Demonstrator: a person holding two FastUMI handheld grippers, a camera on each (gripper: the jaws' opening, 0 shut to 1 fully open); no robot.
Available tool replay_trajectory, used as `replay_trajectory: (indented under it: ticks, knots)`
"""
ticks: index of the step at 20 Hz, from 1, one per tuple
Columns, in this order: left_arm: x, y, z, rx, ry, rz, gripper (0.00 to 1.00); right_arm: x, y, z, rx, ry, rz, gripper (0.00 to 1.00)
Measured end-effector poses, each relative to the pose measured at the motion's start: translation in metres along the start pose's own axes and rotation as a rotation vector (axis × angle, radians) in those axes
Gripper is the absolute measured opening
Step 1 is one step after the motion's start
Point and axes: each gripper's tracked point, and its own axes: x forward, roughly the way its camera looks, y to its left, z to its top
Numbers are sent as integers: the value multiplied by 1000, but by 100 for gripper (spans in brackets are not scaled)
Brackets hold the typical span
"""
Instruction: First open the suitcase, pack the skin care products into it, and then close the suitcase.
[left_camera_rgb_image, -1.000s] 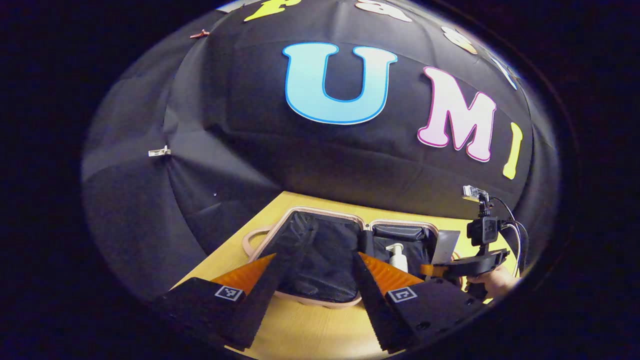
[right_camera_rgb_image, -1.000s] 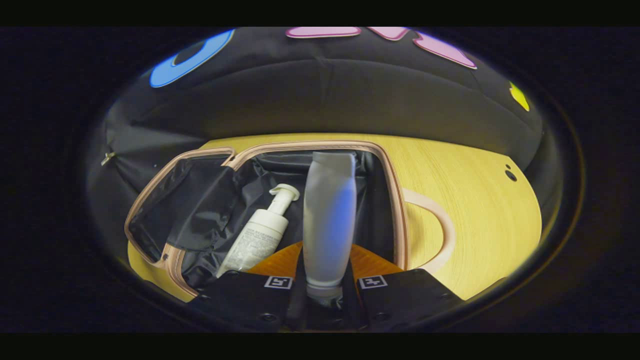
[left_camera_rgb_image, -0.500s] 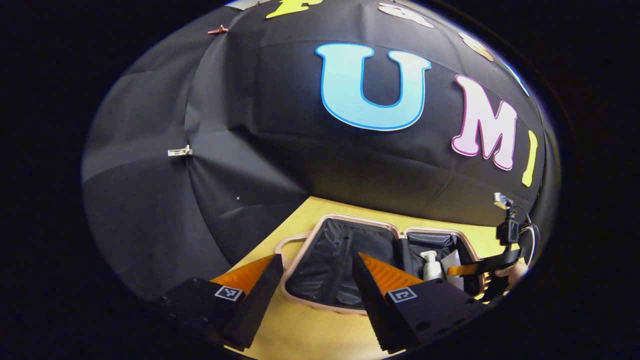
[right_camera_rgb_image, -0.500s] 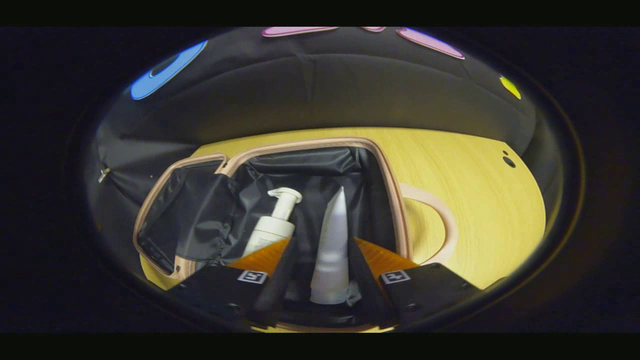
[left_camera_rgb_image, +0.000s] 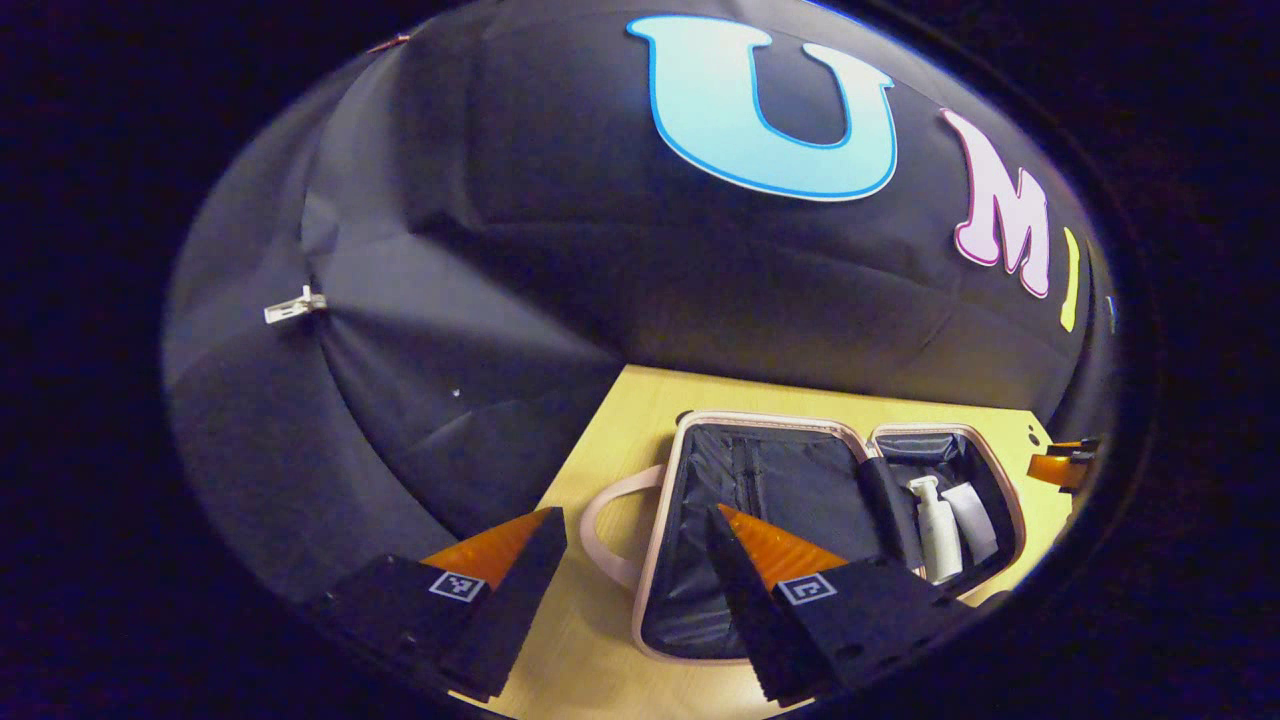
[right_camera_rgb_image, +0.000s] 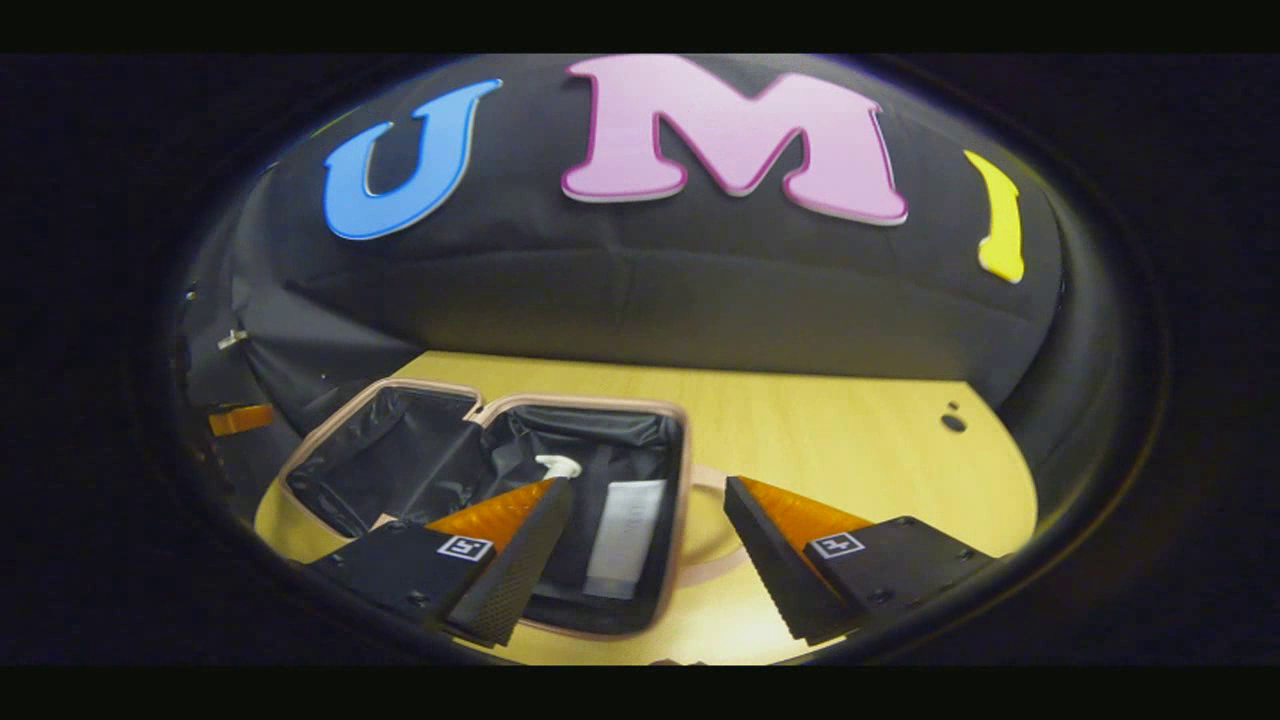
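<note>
The pink-rimmed suitcase (left_camera_rgb_image: 762, 417) lies open on the yellow table, its two black-lined halves side by side. In its right half a white pump bottle (left_camera_rgb_image: 936, 528) and a pale tube (left_camera_rgb_image: 976, 520) lie next to each other. My left gripper (left_camera_rgb_image: 632, 520) is open and hovers near the suitcase's left handle (left_camera_rgb_image: 598, 510), holding nothing. In the right gripper view the tube (right_camera_rgb_image: 624, 536) lies flat in the suitcase (right_camera_rgb_image: 580, 403), and the pump head (right_camera_rgb_image: 556, 465) peeks past one finger. My right gripper (right_camera_rgb_image: 648, 492) is open, raised above the suitcase's right edge.
The yellow table (right_camera_rgb_image: 830, 430) stretches to the right of the suitcase, with a small dark hole (right_camera_rgb_image: 953, 422) near its far corner. The suitcase's right handle (right_camera_rgb_image: 712, 535) lies flat on the table. Black cloth walls close in behind and to the left.
My right gripper opened, let go of the tube and drew back upward; the tube now lies in the suitcase beside the pump bottle. My left gripper shifted left, still open.
</note>
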Motion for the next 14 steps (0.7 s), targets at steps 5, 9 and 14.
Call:
replay_trajectory:
  ticks: [5, 9, 14]
  knots:
    - [59, 24, -15, 8, 108, 1, 89, -55, -22, 6, -169, -38, -7, 98]
    - [95, 38, -38, -7, 229, 3, 89, -96, -1, -21, -152, 11, 60, 97]
    - [121, 44, -70, 56, 401, -47, 85, -127, 20, -73, -81, 130, 134, 97]
